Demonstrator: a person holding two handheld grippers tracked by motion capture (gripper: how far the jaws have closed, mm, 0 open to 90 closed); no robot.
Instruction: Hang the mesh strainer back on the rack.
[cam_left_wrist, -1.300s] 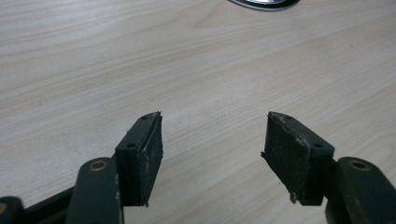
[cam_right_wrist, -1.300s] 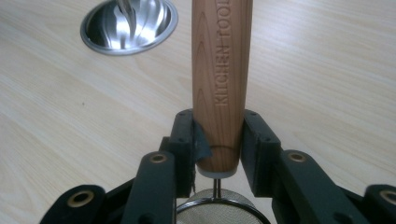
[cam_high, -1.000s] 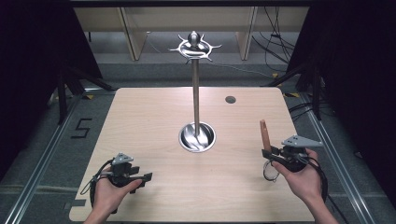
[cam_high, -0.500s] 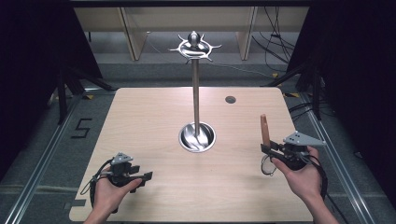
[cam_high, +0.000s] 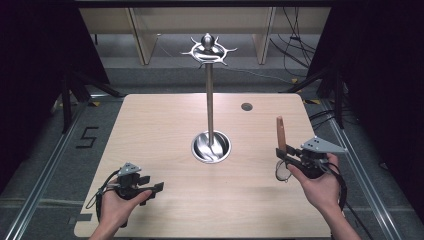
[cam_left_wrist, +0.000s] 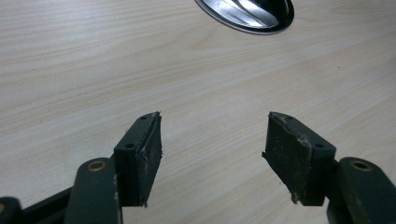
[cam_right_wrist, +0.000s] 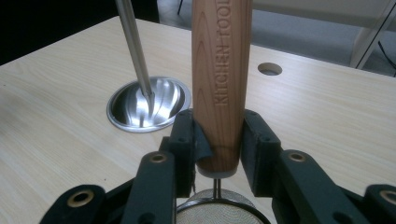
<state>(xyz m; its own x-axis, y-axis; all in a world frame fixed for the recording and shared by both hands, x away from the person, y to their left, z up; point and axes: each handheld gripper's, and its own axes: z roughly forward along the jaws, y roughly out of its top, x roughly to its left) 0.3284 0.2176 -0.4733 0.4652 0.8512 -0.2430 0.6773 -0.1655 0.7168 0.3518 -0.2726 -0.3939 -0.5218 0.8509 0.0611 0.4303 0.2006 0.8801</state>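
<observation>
Now my right tongs (cam_high: 283, 156), clamped on the strainer (cam_right_wrist: 219, 79) handle right of the hook stand (cam_high: 210, 102), have lifted it slightly off the bench (cam_high: 165, 125) for hanging, while my left tongs (cam_high: 156, 187) gape empty.

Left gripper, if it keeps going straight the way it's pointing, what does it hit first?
Probably the round steel base of the hook stand. The left gripper, jaws open, points over bare table toward it, though depth is hard to judge.
</observation>
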